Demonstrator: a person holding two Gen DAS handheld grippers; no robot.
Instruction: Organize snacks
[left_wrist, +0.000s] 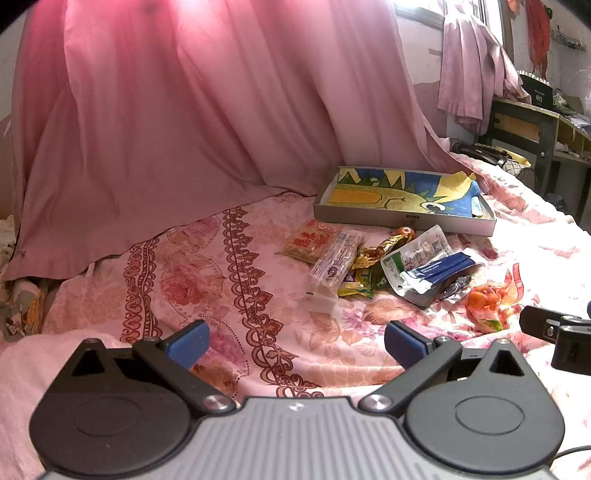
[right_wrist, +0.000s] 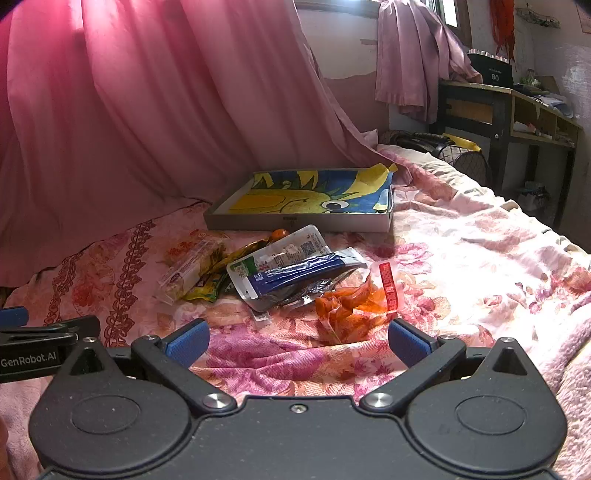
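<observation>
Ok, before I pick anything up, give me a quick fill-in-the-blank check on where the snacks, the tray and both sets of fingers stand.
1. The snack pile lies on the bedspread, ____ the tray.
2. The tray with the cartoon lining holds ____ snacks.
3. The left gripper and right gripper have their fingers ____, with nothing between them.
4. The blue packet lies ____ the white pouch.

Missing words: outside; no; open; on top of

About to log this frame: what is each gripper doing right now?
Left gripper: open, holding nothing.
Right gripper: open, holding nothing; the orange snack bag lies ahead of it.
</observation>
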